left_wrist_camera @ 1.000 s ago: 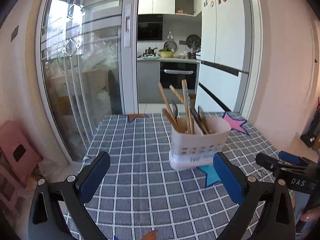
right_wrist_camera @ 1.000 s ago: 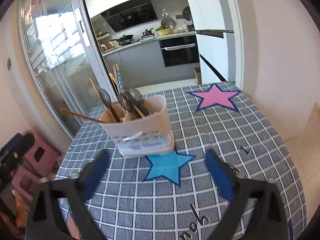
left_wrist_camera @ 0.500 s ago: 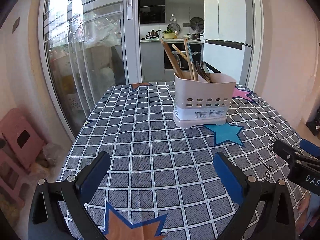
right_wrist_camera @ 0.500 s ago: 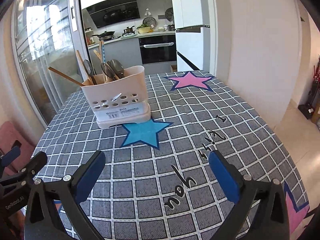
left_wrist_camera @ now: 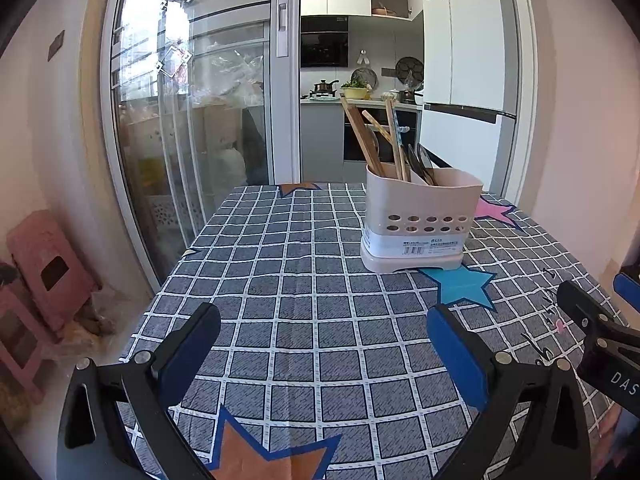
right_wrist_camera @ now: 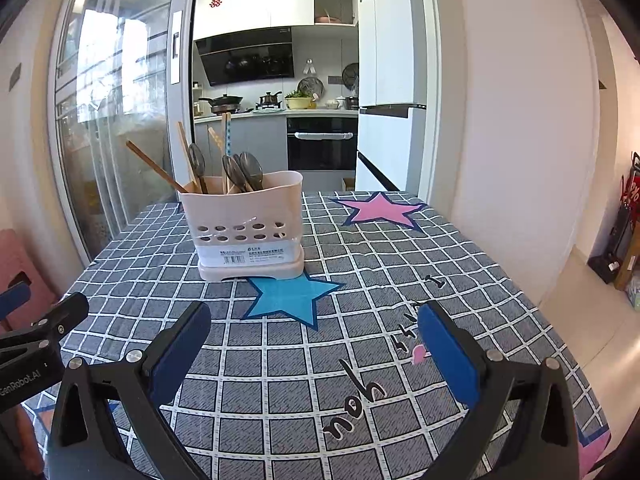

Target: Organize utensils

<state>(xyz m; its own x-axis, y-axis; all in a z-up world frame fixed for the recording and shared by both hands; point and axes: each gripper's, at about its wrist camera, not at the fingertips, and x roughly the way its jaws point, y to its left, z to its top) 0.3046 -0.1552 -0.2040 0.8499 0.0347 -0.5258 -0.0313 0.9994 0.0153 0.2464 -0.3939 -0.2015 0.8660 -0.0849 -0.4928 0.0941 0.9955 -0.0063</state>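
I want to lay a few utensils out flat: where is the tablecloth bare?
Bare checked tablecloth lies between the left gripper and the utensil holder, and right of the holder towards the pink star. Only the holder itself is crowded, with chopsticks and spoons.

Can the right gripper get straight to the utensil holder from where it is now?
Probably yes. The right gripper is open and empty, and only bare tablecloth lies between it and the utensil holder, slightly to its left.

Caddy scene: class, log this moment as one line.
left tool: open, empty | right tool: open, empty | caddy: upright on cloth, holds chopsticks, spoons
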